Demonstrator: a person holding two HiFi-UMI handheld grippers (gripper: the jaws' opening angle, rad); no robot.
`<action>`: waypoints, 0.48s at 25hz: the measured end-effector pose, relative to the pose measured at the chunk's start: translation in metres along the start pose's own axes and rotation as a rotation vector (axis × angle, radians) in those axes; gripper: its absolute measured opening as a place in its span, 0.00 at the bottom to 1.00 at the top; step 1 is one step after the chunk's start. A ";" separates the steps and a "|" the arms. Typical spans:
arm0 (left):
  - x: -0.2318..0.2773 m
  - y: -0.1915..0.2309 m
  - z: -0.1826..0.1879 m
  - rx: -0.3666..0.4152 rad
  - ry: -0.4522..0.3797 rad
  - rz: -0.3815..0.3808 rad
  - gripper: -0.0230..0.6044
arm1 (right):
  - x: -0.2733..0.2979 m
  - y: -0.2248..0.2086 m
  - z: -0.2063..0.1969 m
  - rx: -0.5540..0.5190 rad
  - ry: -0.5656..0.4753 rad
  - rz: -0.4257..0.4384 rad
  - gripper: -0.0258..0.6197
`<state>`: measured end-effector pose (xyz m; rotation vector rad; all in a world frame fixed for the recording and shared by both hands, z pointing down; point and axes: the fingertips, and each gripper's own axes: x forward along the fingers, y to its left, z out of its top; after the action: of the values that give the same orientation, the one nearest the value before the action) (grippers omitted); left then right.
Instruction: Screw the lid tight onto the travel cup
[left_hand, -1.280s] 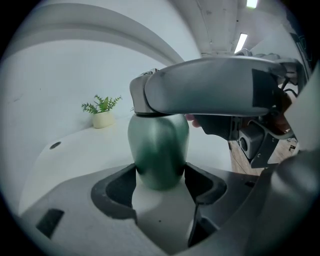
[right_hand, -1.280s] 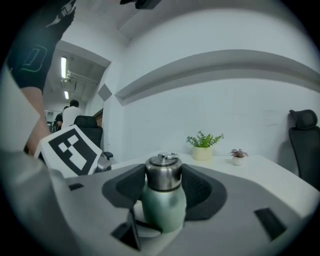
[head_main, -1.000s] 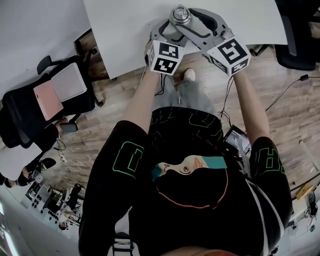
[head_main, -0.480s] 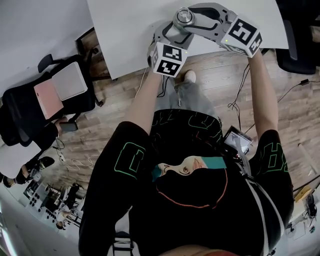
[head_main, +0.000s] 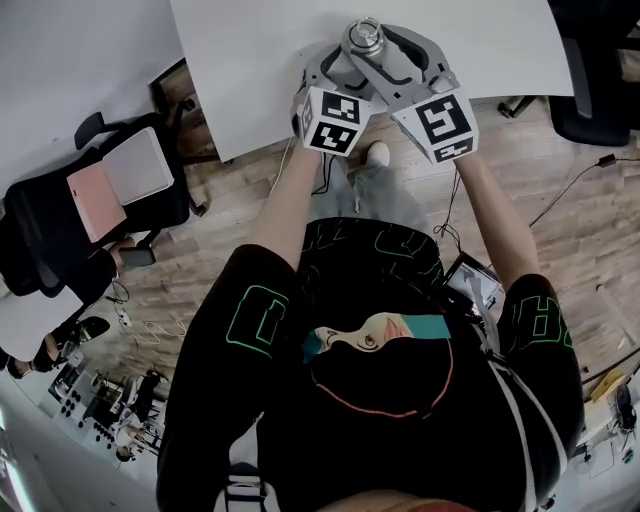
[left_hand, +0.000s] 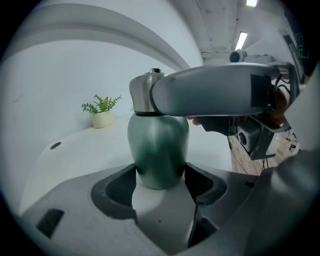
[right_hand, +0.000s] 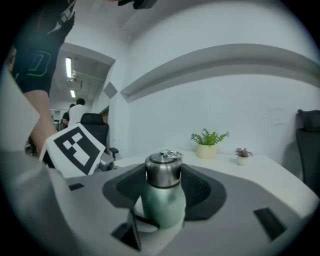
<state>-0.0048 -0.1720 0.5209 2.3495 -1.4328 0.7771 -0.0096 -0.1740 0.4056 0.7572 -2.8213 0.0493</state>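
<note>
The left gripper (left_hand: 160, 176) has its jaws closed on the lower body of the green cup (left_hand: 157, 142), one dark pad pressed against each side. The right gripper (right_hand: 164, 175) pinches the steel lid (right_hand: 163, 170), which sits on the cup's neck; its pads bear on the lid from both sides, above the green body. One of the right gripper's grey jaws crosses in front of the lid in the left gripper view, hiding the lid's right half.

The cup stands upright on the white table (head_main: 250, 60), near the edge closest to the person, with both grippers meeting at it from that side. Beyond the cup, further back on the table, stand a potted plant (right_hand: 209, 142) and a smaller one (right_hand: 242, 155) just beside it. Left of the cup and off the table, a black chair (head_main: 60, 215) stands on the wooden floor.
</note>
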 end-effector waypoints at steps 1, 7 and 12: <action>0.000 0.000 0.000 0.000 0.001 0.000 0.54 | 0.000 0.000 -0.001 0.008 -0.003 -0.040 0.39; 0.001 0.001 -0.001 0.000 0.002 0.003 0.54 | 0.001 -0.001 -0.005 0.050 -0.019 -0.064 0.39; 0.001 0.001 0.000 -0.001 0.002 0.000 0.54 | -0.004 0.002 -0.006 0.072 -0.008 0.145 0.44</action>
<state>-0.0053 -0.1733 0.5218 2.3473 -1.4320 0.7778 -0.0056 -0.1696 0.4106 0.5672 -2.8913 0.1722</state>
